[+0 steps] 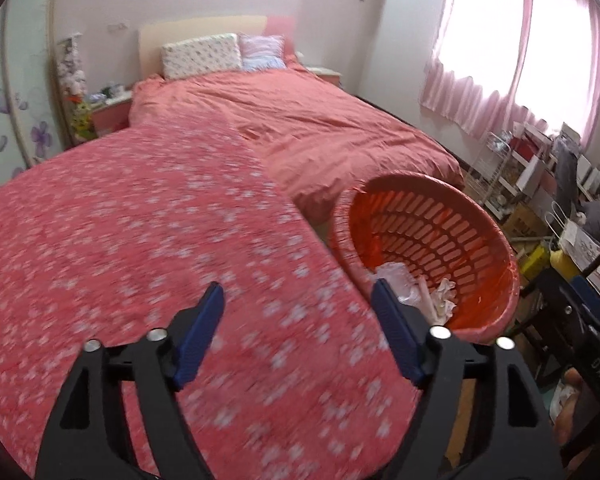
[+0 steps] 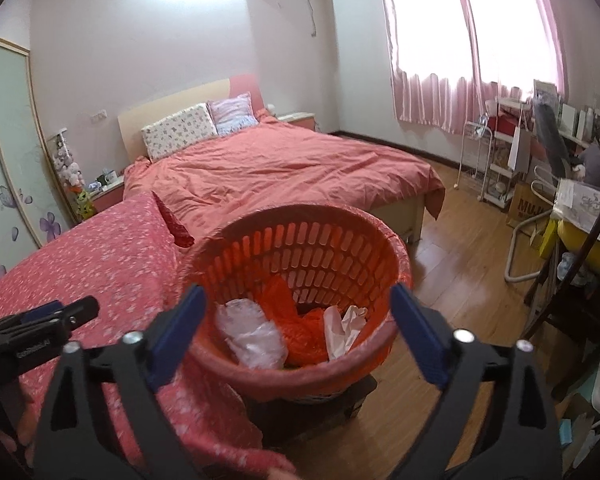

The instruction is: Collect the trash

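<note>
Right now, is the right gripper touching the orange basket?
Apart. In the right wrist view the right gripper hangs open above the orange basket, holding nothing.

The basket (image 2: 300, 280) is framed closely between the right fingers; beyond the left view's right finger; the bed (image 1: 300, 128) is shared.

Bed with red quilt (image 2: 300, 164), two pillows (image 2: 178, 130), pink curtains (image 2: 440, 92), wooden floor (image 2: 452, 280)

Basket (image 2: 300, 300) on floor (image 2: 460, 264), just right of near bed (image 2: 100, 264). Trash (image 2: 256, 332) inside basket. Far bed (image 2: 284, 168) behind both; pillows (image 2: 180, 128) at its far end. Shelving rack (image 2: 500, 168) far right, below window (image 2: 480, 20).
</note>
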Demonstrator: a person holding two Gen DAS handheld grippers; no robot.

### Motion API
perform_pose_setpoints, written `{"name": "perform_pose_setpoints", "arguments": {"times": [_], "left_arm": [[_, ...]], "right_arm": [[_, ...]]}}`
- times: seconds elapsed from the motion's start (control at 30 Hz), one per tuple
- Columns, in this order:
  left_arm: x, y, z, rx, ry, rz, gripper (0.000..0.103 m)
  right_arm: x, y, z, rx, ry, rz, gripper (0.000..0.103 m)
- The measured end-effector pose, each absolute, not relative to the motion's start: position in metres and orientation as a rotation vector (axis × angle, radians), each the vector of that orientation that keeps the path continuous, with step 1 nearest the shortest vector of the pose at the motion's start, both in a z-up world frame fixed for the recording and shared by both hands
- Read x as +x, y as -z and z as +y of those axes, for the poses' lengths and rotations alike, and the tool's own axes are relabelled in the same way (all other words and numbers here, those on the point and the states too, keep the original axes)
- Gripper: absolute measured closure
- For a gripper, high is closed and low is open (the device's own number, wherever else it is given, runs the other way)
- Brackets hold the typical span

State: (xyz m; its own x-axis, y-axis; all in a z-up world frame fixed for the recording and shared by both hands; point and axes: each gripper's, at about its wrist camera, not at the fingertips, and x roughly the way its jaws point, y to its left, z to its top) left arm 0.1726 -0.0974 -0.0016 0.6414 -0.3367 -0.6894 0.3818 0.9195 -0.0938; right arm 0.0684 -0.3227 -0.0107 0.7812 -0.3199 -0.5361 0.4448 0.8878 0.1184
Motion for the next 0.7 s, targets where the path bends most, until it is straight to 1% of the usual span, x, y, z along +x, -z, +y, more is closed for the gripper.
{"name": "perform_pose_setpoints", "arguments": {"times": [0.03,0.1,0.3,0.43,0.7], "left_arm": [[0.165,-0.001,-0.089,0.057,0.396,0.756,0.019],[0.151,-0.005,-0.077,0.051,0.362,0.725,0.013],[0.102,-0.012,-0.043,0.052,0.221,0.623,0.003],[0.071,-0.01,-0.027,0.08,0.127,0.571,0.002],[0.035,-0.01,-0.006,0.067,0.039,0.531,0.002]], "right_arm": [[0.063,0.008,-0.317,0.228,0.424,0.524,0.004],[0.052,0.003,-0.303,0.186,0.436,0.509,0.004],[0.013,-0.005,-0.262,0.091,0.463,0.426,0.004],[-0.004,-0.007,-0.25,0.083,0.453,0.445,0.004],[-0.03,-0.013,-0.228,0.078,0.423,0.49,0.004]]}}
